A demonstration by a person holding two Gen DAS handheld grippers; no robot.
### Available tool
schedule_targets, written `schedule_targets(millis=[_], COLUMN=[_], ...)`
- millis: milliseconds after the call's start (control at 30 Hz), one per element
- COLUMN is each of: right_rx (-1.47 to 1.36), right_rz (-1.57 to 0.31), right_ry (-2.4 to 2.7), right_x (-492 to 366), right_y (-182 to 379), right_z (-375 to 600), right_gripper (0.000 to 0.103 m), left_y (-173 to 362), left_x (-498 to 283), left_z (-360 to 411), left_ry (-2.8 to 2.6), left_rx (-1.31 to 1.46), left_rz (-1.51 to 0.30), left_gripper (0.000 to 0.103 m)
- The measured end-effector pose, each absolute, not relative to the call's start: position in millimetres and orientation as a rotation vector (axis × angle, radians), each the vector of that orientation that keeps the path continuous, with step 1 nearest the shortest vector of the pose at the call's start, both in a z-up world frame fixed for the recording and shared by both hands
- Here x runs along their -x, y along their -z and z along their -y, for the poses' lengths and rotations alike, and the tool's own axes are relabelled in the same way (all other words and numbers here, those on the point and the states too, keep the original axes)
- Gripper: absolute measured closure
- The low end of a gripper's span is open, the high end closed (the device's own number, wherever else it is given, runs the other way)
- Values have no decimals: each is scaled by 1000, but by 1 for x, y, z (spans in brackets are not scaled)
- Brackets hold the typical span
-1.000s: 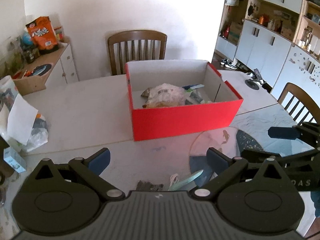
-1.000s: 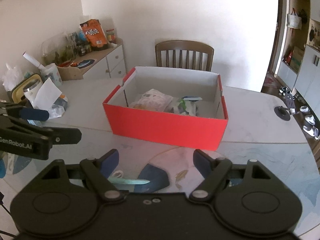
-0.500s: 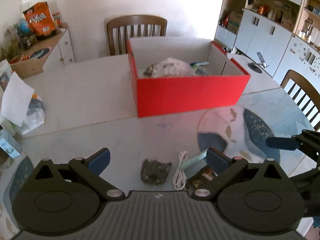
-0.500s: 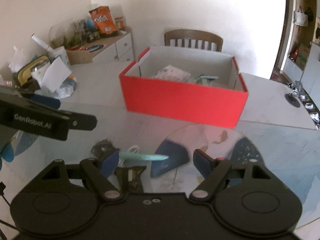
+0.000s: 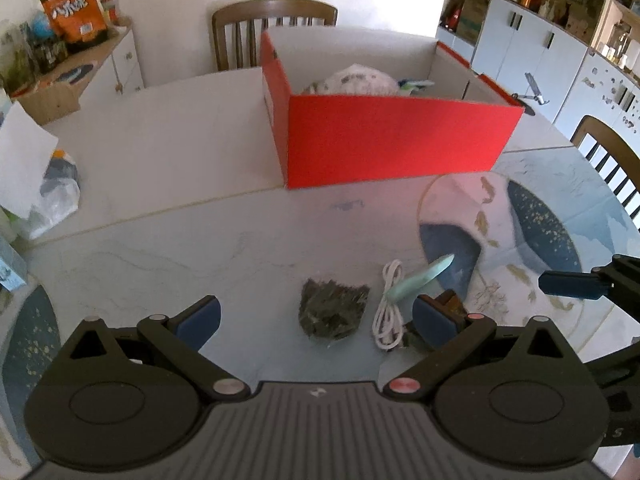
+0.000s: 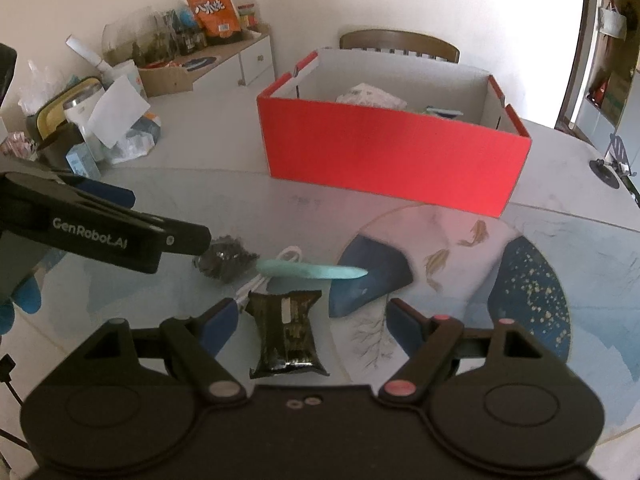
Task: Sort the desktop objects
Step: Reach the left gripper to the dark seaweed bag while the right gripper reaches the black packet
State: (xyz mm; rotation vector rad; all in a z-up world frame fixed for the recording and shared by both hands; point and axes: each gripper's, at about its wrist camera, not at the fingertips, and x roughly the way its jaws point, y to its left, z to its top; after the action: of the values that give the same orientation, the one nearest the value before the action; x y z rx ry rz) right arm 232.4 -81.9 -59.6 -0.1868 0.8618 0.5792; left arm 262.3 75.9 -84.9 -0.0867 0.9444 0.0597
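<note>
The bench (image 5: pixel 168 240) looks smooth and shiny, like glass over a painted picture. The red box (image 5: pixel 396 140) is matt cardboard, white inside. Near the box, a dark packet (image 6: pixel 286 332) is shiny crinkly plastic. Beside it lies a clear plastic bag (image 5: pixel 334 312) with rough dark bits inside, and a smooth white cord (image 5: pixel 388 312). The pale green piece (image 6: pixel 312 270) looks like smooth plastic. The chair (image 5: pixel 274 28) behind the box is brown wood. Both grippers, left (image 5: pixel 316 320) and right (image 6: pixel 312 320), are matt black plastic with blue pads (image 5: pixel 198 320).
</note>
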Motion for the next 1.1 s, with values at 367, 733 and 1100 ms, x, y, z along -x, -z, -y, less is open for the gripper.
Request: schedule_targets(millis=[367,733,1100], right_rx=[222,267,294], right_rz=[-896,-919,-940], right_ry=[-570,-576,-585], right_x=[-236,-241,-247], right_y=[81,96,103], right_z=[68,61,57], right_gripper=[22,24,25], left_y=[114,128,133], left_x=[-273,-282,-289], left_z=[-86,-80,-76], left_ry=[-71,-52,-40], left_rx=[66,9,-1], left_rz=[-991,-1003,-1005], left_gripper=[1,1,11])
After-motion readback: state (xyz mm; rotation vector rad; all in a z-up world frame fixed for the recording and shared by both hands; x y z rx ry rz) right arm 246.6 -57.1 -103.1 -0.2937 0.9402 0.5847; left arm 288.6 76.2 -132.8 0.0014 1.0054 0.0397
